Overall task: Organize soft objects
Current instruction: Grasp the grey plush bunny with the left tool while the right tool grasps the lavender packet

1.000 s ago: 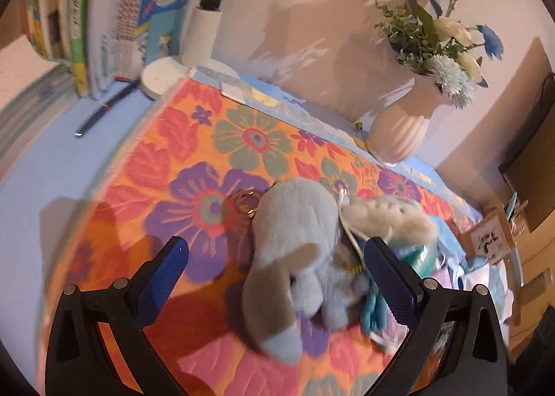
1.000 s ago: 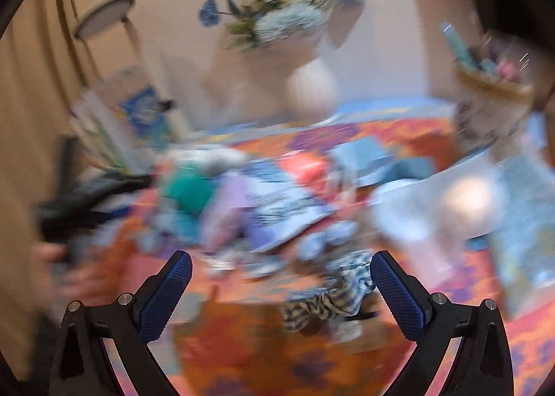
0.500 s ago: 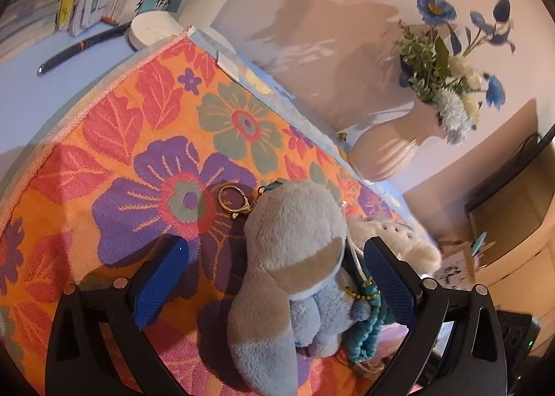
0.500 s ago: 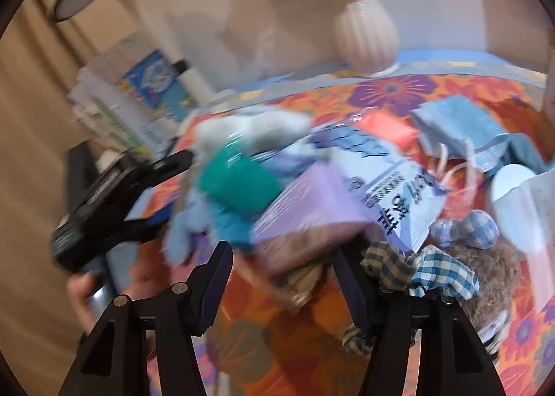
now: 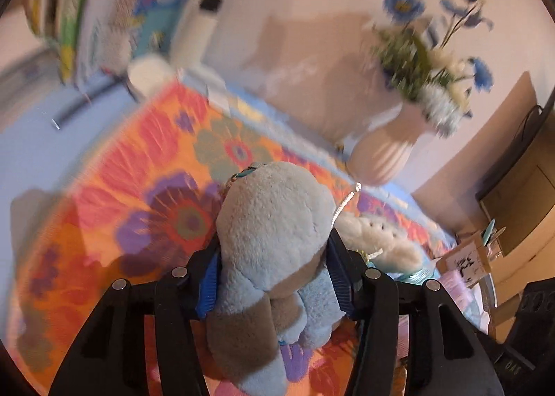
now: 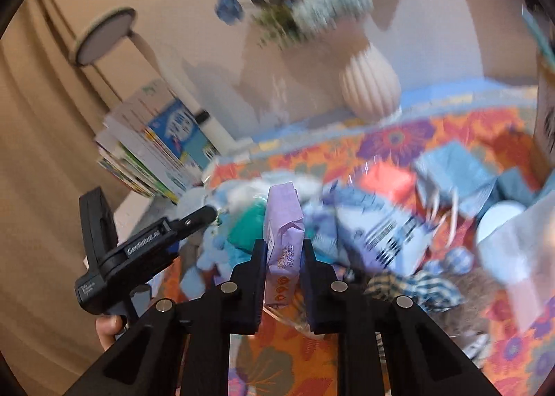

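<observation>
Left wrist: plush toy [image 5: 274, 240] between closing jaws.

Right tool [image 6: 282, 278] closing, pads pressing purple packet [image 6: 282, 240]; left tool [image 6: 194, 222] beside blue plush [image 6: 211, 243].

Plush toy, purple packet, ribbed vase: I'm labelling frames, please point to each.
plush toy [image 5: 277, 208], left wrist view, top of its head
purple packet [image 6: 282, 222], right wrist view, upper face
ribbed vase [image 6: 370, 87], right wrist view, belly

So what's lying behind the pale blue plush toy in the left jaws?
Behind the pale blue plush toy lies a cream fluffy plush on the orange floral cloth. The toy covers the cream plush's near side.
</observation>
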A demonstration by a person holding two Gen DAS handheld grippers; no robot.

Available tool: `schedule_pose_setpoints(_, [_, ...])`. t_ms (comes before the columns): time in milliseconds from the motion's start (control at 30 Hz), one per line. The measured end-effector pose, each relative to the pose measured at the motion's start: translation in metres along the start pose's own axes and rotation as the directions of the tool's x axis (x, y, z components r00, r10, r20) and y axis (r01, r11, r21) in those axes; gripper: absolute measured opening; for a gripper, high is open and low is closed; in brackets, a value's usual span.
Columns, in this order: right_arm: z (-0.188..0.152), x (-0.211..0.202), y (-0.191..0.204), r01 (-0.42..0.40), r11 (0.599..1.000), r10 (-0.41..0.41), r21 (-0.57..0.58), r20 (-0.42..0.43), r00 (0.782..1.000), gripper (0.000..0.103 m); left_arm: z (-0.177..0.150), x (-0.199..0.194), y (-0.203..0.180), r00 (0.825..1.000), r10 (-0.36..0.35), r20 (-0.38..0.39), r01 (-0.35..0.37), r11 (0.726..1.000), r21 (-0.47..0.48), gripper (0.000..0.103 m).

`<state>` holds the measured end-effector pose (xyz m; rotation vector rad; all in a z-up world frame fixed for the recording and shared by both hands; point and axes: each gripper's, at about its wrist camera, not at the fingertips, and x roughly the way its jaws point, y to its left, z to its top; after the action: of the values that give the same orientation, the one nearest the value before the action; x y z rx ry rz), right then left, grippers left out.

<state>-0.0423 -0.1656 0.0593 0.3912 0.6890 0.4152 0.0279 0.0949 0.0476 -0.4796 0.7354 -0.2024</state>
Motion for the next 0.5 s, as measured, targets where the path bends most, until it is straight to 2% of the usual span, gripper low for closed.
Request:
schedule_pose_setpoints(67, [0.006,-0.022,0.005,0.005,1.0,-0.004,-0.022,0.056,0.998,0.018,0.005,-0.029,-0.012,0.997,0.036,0.068,-0.04,0.998,0.054,0.051])
schedule_pose_setpoints(167, [0.007,-0.051,0.008,0.039,0.998,-0.031,-0.057,0.133,0.991,0.018,0.004,-0.064,-0.036,0.978,0.139,0.158,-0.165,0.972,0.165,0.051])
schedule_pose_setpoints(233, [0.007,-0.065,0.01,0.056,0.996,-0.045,-0.075,0.149,0.988,0.018,0.001,-0.079,-0.045,0.978,0.138,0.159,-0.171,0.962,0.215,0.051])
schedule_pose_setpoints(300, [0.003,-0.074,0.008,0.036,0.996,-0.027,-0.078,0.115,0.993,0.018,-0.004,-0.085,-0.051,0.99,0.113,0.085,-0.131,0.959,0.252,0.052])
schedule_pose_setpoints(333, [-0.001,-0.074,0.006,0.016,0.997,-0.01,-0.077,0.07,0.997,0.018,-0.006,-0.081,-0.052,0.993,0.107,0.043,-0.114,0.958,0.264,0.053])
schedule_pose_setpoints(367, [-0.004,-0.071,0.006,0.002,0.997,0.001,-0.076,0.039,0.999,0.018,-0.009,-0.072,-0.049,0.993,0.113,-0.047,-0.097,0.961,0.26,0.053])
schedule_pose_setpoints(400, [-0.011,-0.067,0.004,-0.027,0.997,0.026,-0.073,-0.018,0.999,0.018,-0.012,-0.066,-0.044,0.987,0.121,-0.104,-0.093,0.965,0.244,0.053])
schedule_pose_setpoints(500, [-0.034,-0.049,0.0,-0.074,0.996,0.065,-0.05,-0.176,0.982,0.018,-0.018,-0.049,-0.027,0.973,0.125,-0.192,-0.086,0.976,0.202,0.056])
